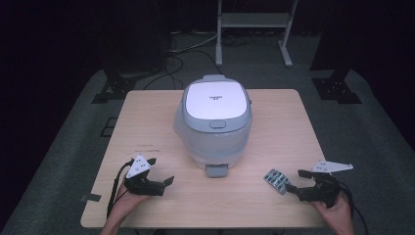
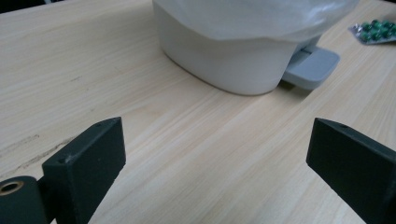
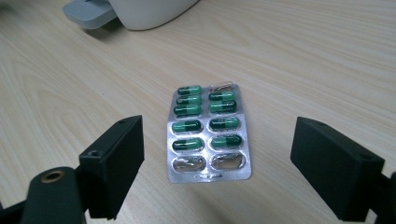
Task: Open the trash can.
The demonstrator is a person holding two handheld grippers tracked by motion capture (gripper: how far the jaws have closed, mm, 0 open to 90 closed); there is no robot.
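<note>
From the high view, my left gripper (image 1: 161, 171) rests low over the near left part of the wooden table (image 1: 284, 117), jaws spread apart and holding nothing. My right gripper (image 1: 297, 180) sits at the near right, also spread wide, its tips just beside a blister pack of green capsules (image 1: 277, 180). A white and grey rice cooker (image 1: 215, 122), lid shut, stands in the middle of the table, with a small grey tab (image 1: 217, 170) sticking out at its base toward me.

In the left gripper view, my two black jaws stand far apart over bare wood, aimed at the cooker's base (image 2: 233, 65); the blister pack (image 2: 376, 31) lies far off at the upper right.

In the right gripper view, my jaws are wide open on either side of the blister pack (image 3: 208, 133), not touching it. It lies flat, with several pockets already emptied.
</note>
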